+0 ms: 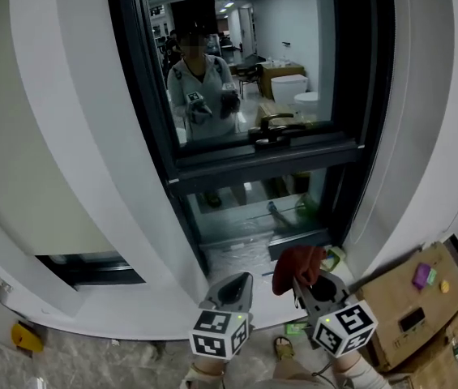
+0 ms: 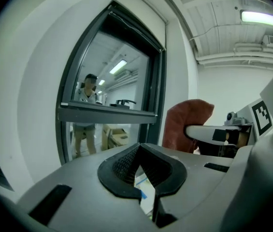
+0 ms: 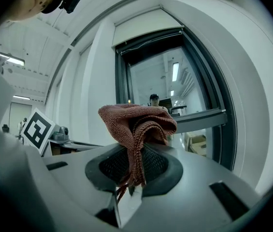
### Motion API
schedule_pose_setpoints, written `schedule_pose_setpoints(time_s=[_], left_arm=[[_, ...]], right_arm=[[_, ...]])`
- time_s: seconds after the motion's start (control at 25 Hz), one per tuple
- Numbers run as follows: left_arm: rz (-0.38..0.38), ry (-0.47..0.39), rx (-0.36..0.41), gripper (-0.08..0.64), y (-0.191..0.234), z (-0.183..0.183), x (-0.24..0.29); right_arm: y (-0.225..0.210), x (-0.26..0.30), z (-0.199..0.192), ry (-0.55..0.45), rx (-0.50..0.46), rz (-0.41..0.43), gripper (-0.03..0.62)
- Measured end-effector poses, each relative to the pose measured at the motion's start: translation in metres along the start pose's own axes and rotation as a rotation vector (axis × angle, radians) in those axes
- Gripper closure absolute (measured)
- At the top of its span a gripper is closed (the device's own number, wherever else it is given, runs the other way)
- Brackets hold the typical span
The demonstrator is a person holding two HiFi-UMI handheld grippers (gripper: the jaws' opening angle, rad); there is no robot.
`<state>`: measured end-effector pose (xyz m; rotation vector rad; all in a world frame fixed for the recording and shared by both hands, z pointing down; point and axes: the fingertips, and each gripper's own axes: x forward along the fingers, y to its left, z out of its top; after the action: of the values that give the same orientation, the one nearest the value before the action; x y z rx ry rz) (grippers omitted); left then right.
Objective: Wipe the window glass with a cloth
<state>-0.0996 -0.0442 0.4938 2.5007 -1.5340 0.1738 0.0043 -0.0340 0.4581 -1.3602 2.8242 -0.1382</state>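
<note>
A dark-framed window point(image 1: 249, 71) stands ahead, with an upper pane above a lower pane point(image 1: 253, 209); the glass mirrors a person holding two grippers. My right gripper point(image 1: 308, 284) is shut on a folded reddish-brown cloth point(image 1: 297, 264), held below the lower pane and apart from the glass. In the right gripper view the cloth point(image 3: 136, 127) bunches up out of the gripper point(image 3: 131, 180). My left gripper point(image 1: 237, 286) hangs beside it, shut and empty. In the left gripper view the left gripper's point(image 2: 143, 170) pads meet, with the cloth point(image 2: 187, 124) to their right.
A black window handle point(image 1: 273, 124) sits on the crossbar between the panes. White curved wall point(image 1: 66, 136) flanks the frame on both sides. Cardboard boxes point(image 1: 411, 302) lie at the lower right, and a yellow object point(image 1: 26, 336) at the lower left.
</note>
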Motion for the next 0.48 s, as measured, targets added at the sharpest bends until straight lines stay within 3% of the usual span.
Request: schedule_pose_setpoints(time_s=[0.48], left_arm=[[0.08, 0.001, -0.012, 0.555, 0.034, 0.048, 0.109]], right_arm=[[-0.096, 0.092, 0.042, 0.003, -0.04, 0.088, 0.531]])
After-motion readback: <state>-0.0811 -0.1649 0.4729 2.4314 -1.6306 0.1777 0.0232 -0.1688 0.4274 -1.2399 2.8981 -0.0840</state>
